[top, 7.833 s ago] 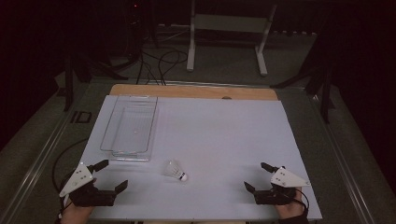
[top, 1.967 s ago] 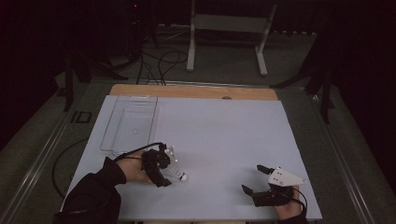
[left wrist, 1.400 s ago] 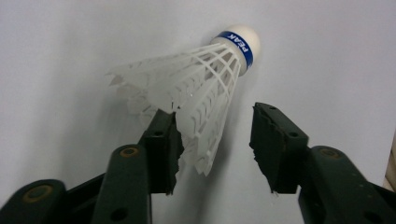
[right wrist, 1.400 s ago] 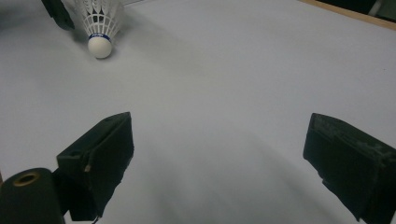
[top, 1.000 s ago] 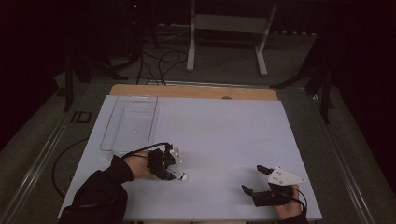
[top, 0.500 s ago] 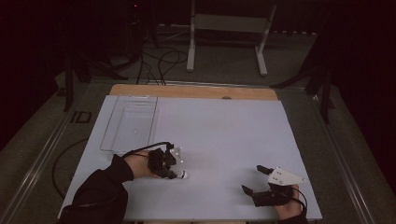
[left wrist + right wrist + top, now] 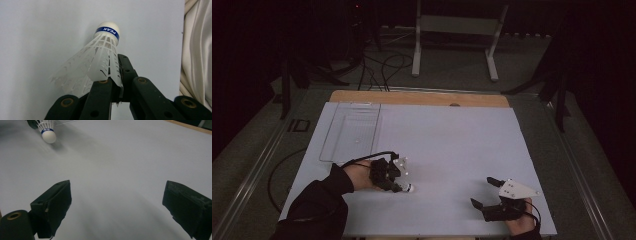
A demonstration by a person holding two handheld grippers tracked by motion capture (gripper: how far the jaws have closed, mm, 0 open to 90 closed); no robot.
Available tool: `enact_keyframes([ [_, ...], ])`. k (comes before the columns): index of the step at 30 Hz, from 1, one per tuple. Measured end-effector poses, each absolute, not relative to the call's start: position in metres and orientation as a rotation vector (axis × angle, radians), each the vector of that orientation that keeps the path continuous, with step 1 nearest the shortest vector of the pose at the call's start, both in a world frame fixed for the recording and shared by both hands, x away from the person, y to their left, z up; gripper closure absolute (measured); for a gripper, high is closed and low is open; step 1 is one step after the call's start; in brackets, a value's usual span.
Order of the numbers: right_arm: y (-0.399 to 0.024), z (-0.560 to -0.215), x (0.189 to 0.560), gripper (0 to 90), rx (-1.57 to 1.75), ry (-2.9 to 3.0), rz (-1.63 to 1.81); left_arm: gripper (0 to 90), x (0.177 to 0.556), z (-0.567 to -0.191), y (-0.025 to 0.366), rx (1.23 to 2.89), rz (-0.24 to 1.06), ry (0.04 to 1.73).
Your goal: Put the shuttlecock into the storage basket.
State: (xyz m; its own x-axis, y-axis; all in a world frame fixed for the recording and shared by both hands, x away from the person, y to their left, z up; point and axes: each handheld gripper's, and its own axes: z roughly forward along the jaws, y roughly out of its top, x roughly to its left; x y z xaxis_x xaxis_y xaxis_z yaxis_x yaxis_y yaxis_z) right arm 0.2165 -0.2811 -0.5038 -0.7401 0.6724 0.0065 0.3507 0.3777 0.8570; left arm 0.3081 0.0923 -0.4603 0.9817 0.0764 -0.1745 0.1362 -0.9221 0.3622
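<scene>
Left claw clenched on the white plastic skirt of a shuttlecock, having just finished closing, with the skirt pinched between the black jaws in the left gripper view. Shuttlecock lying near the front edge of the desk, left of the middle, cork head with its blue band pointing away from the claw toward the desk's right side. Head seen as a small white dot just past the jaws in the high view, resting on or just over the white surface; which of the two, hard to tell. Left hand in a dark sleeve, reaching in from the front left corner.

Right claw released, jaws spread wide with bare desk between them, parked near the front right corner, well apart from the shuttlecock.

Clear plastic tray lying along the left side of the desk, toward the far edge, near the left claw but not touching it.
</scene>
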Motion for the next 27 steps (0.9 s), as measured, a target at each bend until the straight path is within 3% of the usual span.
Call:
enact_keyframes([
  [27, -0.280, -0.504, 0.216, 8.5, 0.863, 2.294, 1.278, 90.0, 0.305, -0.428, 0.090, 2.723, -0.229, 0.066],
])
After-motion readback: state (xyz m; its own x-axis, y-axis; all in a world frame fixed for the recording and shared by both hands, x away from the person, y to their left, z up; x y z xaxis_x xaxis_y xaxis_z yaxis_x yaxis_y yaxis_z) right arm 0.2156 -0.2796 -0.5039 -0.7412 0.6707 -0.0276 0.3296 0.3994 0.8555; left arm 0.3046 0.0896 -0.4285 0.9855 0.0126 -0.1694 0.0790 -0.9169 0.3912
